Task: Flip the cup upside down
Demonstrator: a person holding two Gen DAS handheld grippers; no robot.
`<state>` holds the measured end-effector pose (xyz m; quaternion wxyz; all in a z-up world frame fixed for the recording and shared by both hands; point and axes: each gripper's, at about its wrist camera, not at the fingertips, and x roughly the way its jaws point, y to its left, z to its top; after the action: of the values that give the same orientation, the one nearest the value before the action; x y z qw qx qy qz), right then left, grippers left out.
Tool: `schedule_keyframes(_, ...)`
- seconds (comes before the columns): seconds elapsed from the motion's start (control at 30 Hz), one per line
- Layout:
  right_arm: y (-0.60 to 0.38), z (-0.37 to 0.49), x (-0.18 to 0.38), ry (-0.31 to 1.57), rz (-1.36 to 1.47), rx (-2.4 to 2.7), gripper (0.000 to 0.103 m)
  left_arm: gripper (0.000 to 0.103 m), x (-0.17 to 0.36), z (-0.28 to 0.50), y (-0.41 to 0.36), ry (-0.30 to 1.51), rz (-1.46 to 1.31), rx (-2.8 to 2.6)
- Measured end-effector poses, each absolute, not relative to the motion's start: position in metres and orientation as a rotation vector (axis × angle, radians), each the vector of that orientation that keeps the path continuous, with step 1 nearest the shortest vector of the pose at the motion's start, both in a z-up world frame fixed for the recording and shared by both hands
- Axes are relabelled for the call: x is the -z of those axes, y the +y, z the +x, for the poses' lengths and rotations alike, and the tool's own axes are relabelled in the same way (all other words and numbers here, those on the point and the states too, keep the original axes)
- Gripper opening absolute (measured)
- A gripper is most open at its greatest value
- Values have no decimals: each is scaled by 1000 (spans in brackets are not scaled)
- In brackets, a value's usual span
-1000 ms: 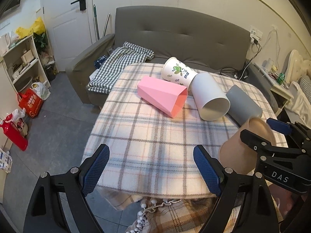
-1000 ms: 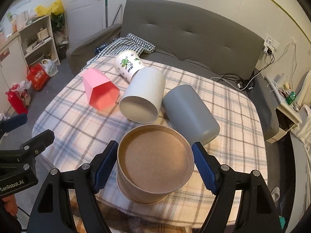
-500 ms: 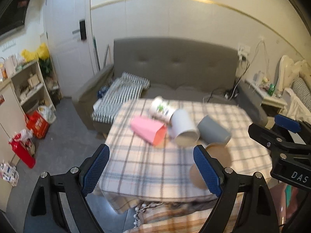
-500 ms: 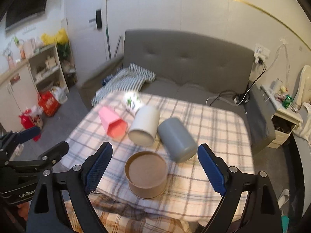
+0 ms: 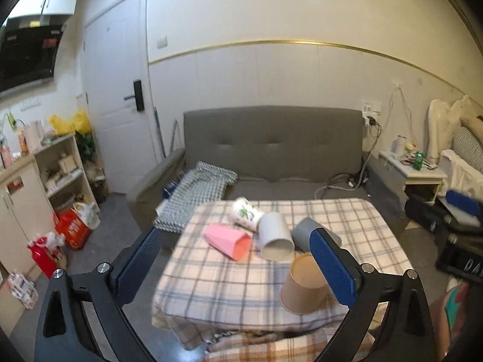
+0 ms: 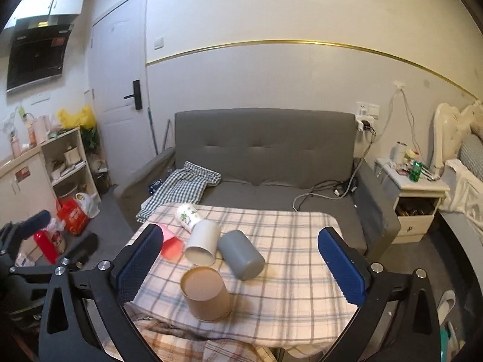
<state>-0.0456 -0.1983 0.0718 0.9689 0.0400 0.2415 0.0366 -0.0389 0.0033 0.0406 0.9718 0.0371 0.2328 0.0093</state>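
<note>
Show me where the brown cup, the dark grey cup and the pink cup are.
brown cup (image 6: 208,297): right wrist view, on its side wall.
dark grey cup (image 6: 243,255): right wrist view, on its side.
pink cup (image 5: 226,239): left wrist view, on its upper face.

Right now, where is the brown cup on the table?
The brown cup stands near the front edge of the table, nearest the camera in both wrist views, just in front of the white cup and the gray cup.

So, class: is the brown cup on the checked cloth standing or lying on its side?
Standing. The brown cup rests on its wider end, flat closed face up, apart from both grippers.
</note>
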Motion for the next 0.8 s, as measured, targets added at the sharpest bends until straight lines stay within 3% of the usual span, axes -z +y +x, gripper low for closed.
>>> schedule_keyframes(0.23,-200,-57,-31,505,62,-37,103,102,-13,-39,7,519,59,-12)
schedule_keyframes(0.8,-206,-52,-15,561,74,-26,103,102,0,-41,9,550,9,-5)
